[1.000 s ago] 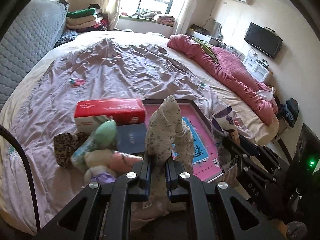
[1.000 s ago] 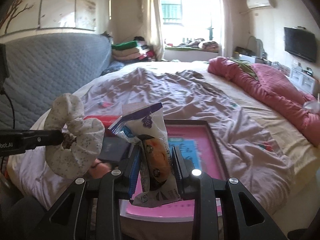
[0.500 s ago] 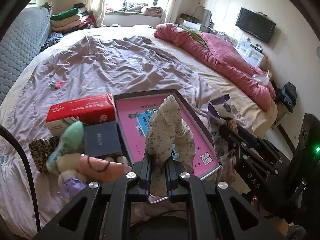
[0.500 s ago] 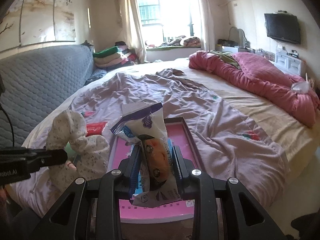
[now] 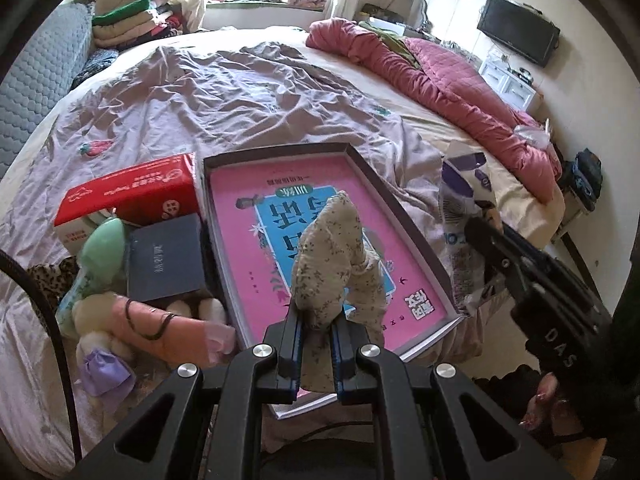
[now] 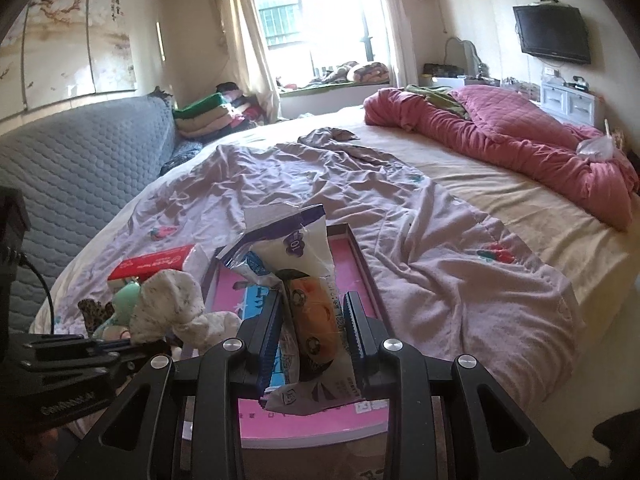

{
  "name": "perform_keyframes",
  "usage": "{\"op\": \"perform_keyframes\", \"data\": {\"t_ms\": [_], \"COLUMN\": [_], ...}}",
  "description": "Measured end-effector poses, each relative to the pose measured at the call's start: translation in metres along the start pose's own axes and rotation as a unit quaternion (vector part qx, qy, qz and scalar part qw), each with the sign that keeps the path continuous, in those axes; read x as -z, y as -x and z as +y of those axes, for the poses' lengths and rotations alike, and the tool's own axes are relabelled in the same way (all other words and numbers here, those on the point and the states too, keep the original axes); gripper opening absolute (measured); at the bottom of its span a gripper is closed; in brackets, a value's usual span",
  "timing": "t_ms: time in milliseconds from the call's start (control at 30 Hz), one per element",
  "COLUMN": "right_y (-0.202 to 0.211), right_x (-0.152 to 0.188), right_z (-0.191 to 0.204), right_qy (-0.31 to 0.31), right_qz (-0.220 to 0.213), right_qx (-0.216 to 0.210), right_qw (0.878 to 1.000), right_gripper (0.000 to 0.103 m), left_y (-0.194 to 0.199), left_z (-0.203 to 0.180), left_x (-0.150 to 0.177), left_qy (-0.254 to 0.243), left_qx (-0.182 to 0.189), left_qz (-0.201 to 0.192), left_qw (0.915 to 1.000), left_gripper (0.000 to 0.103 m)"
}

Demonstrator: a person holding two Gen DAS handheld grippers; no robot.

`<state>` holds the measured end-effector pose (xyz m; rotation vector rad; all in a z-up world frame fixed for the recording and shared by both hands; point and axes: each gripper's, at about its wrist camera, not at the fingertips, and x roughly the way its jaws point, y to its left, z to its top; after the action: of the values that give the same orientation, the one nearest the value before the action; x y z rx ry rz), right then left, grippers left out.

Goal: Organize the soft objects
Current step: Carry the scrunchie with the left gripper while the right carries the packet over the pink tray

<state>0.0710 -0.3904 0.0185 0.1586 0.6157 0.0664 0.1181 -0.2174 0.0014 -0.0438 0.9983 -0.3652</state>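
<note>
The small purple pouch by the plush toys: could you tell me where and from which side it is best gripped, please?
Grip the purple pouch across its bunched upper end, coming from above: its body is soft, and plush toys crowd it behind.

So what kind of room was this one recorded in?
A lived-in bedroom, most likely in a home: a large bed with a rumpled lilac sheet and a pink quilt, folded bedding stacked by the window, and a wall-mounted TV.

the wide rumpled purple sheet (image 5: 240,92) beyond the pink tray (image 5: 404,216) lies open, while boxes and plush toys (image 5: 120,320) crowd its left side.
</note>
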Motion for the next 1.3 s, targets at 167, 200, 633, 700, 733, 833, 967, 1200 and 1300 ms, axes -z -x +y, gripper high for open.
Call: {"op": "perform_keyframes", "data": {"t_ms": [167,200,633,700,733,833,967,1200,1300], "right_y": [-0.009,-0.011,-0.056,-0.062,-0.065,-0.073,-0.083,-0.088,-0.090], "right_x": [0.001,0.001,0.022,0.025,0.027,0.032,0.038,0.046,0.048], "right_z": [-0.005,-0.007,-0.018,-0.018,-0.017,-0.012,-0.008,-0.007,-0.007], "right_qy": [0.000,-0.001,-0.012,-0.013,-0.013,-0.004,0.003,0.014,0.016], "right_qz": [0.011,0.015,0.080,0.089,0.095,0.110,0.124,0.133,0.140], "right_qx": [0.005,0.005,0.017,0.018,0.018,0.025,0.033,0.059,0.066], "right_qw": [1.000,1.000,0.997,0.996,0.995,0.994,0.992,0.989,0.988], "right_gripper": [0.032,0.032,0.032,0.032,0.032,0.032,0.032,0.032,0.032], "left_y": [-0.014,-0.018,-0.061,-0.064,-0.066,-0.072,-0.076,-0.076,-0.074], "left_z": [-0.002,-0.002,-0.004,-0.002,-0.001,0.003,0.004,-0.004,-0.007], "left_x": [-0.003,-0.003,0.010,0.011,0.011,0.014,0.018,0.023,0.026], "left_qy": [-0.002,-0.002,-0.010,-0.010,-0.010,-0.006,-0.012,-0.047,-0.055], "left_qx": [0.008,0.010,0.024,0.025,0.021,0.020,0.019,0.012,0.012], "left_qz": [0.003,0.006,0.040,0.039,0.040,0.047,0.054,0.053,0.053], "left_qw": [1.0000,0.9999,0.9989,0.9989,0.9990,0.9987,0.9983,0.9974,0.9970], "left_gripper": [0.012,0.012,0.012,0.012,0.012,0.012,0.012,0.012,0.012]}}
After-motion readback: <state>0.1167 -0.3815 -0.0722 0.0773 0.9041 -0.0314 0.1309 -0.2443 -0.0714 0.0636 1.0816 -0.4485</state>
